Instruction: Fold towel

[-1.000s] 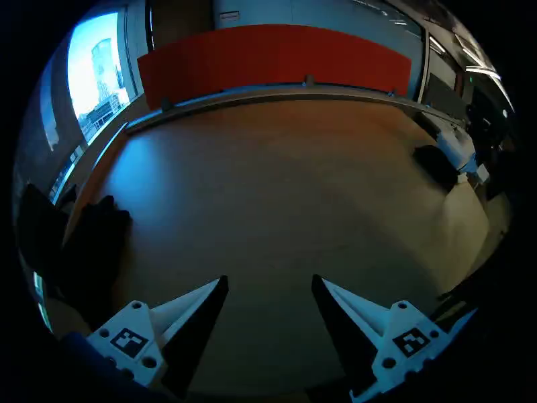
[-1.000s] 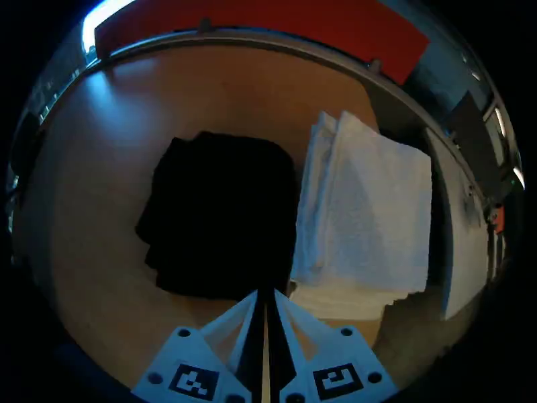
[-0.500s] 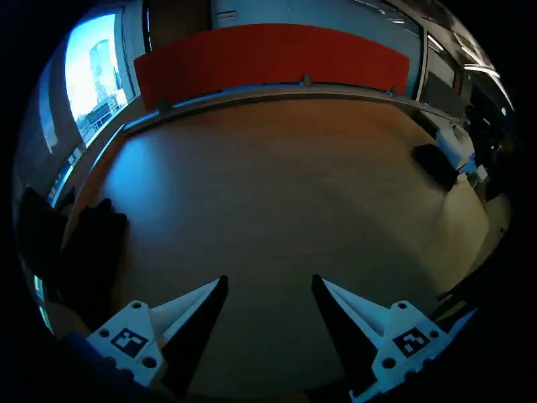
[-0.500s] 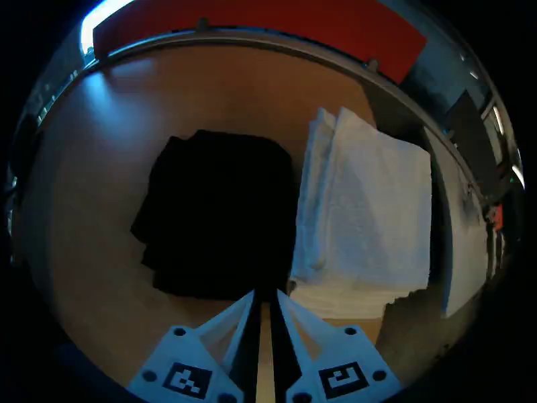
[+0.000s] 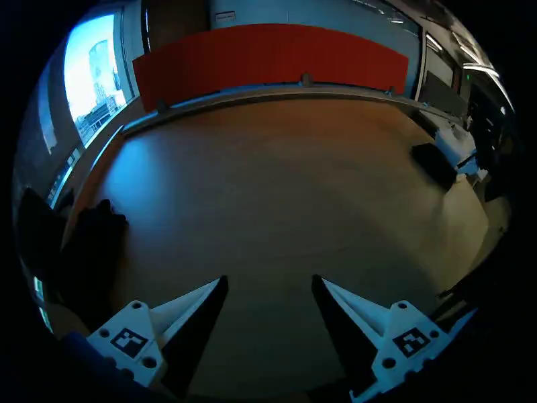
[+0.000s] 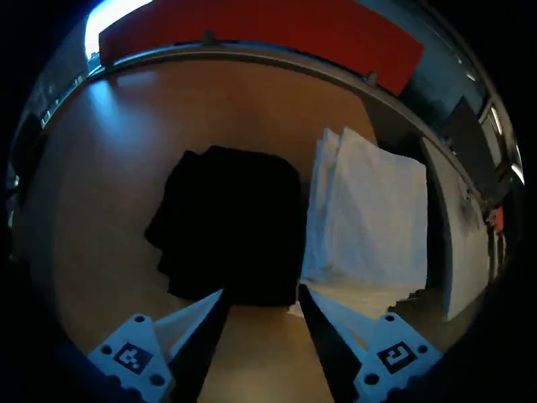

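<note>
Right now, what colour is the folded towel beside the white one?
Black: the dark towel shows best in the right gripper view, beside the white towel.

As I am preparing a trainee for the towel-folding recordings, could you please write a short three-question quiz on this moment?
1. True or false: the right gripper is shut on the black towel.
2. In the right gripper view, where does the white towel lie? A) on top of the black towel. B) beside it, to its right. C) underneath it.
3. Fill in: the left gripper has its jaws ____ above the wooden table.

Key: 1 false, since its jaws stand apart and hold nothing; 2 B; 3 open.
</note>
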A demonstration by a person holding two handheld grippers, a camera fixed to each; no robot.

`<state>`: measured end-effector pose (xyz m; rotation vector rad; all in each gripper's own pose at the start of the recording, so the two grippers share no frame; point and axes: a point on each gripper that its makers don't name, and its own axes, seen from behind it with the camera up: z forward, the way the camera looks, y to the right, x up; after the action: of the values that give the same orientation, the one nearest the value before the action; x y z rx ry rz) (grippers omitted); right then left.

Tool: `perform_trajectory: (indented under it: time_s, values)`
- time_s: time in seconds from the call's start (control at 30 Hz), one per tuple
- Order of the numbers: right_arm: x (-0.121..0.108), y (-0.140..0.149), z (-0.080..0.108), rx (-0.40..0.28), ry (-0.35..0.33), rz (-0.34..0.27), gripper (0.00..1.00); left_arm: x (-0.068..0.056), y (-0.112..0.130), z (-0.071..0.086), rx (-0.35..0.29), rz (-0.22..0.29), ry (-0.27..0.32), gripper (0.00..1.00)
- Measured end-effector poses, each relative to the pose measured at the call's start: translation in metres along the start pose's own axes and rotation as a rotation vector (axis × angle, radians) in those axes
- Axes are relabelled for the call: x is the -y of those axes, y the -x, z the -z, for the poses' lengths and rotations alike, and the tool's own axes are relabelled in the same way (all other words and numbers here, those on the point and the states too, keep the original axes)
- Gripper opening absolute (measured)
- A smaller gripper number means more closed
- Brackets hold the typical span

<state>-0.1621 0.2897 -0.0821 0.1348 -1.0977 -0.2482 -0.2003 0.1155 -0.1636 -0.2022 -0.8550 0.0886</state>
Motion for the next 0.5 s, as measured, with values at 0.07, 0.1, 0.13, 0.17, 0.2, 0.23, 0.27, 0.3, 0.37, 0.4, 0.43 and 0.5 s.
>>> perform_trajectory:
  time_s: [0.07,0.1,0.13,0.17,0.2,0.23,0.27,0.3,0.37,0.4,0.43,0.5]
  values:
    - [0.0,-0.002,0.0,-0.005,0.006,-0.001,0.8,0.0,-0.001,0.0,-0.002,-0.001,0.0,0.92]
    - [0.0,-0.002,0.001,-0.007,0.009,-0.001,0.8,0.0,-0.001,0.0,-0.003,-0.002,0.0,0.92]
    - [0.002,-0.004,0.001,-0.011,0.006,-0.003,0.8,0.001,-0.002,0.0,-0.004,-0.001,0.0,0.92]
    - [0.003,-0.005,0.001,-0.015,0.003,-0.004,0.8,0.001,-0.002,0.0,-0.005,0.0,0.001,0.92]
    - [0.005,-0.006,0.001,-0.019,0.001,-0.005,0.8,0.001,-0.002,0.0,-0.006,0.001,0.001,0.92]
    - [0.006,-0.007,0.001,-0.022,0.0,-0.006,0.8,0.001,-0.002,0.0,-0.006,0.001,0.001,0.92]
    - [0.007,-0.008,0.001,-0.025,-0.001,-0.006,0.8,0.001,-0.002,0.001,-0.006,0.002,0.001,0.92]
    - [0.008,-0.009,0.001,-0.028,-0.002,-0.007,0.8,0.002,-0.001,0.001,-0.006,0.003,0.001,0.92]
    - [0.009,-0.008,0.0,-0.027,-0.003,-0.006,0.79,0.003,-0.001,0.001,-0.006,0.002,-0.001,0.92]
    - [0.01,-0.008,0.0,-0.026,-0.004,-0.005,0.79,0.003,0.0,0.001,-0.006,0.002,-0.003,0.92]
    - [0.011,-0.008,0.0,-0.026,-0.005,-0.004,0.8,0.003,0.0,0.002,-0.006,0.003,-0.002,0.92]
    - [0.013,-0.009,-0.001,-0.027,-0.007,-0.003,0.8,0.004,0.0,0.002,-0.006,0.005,-0.002,0.92]
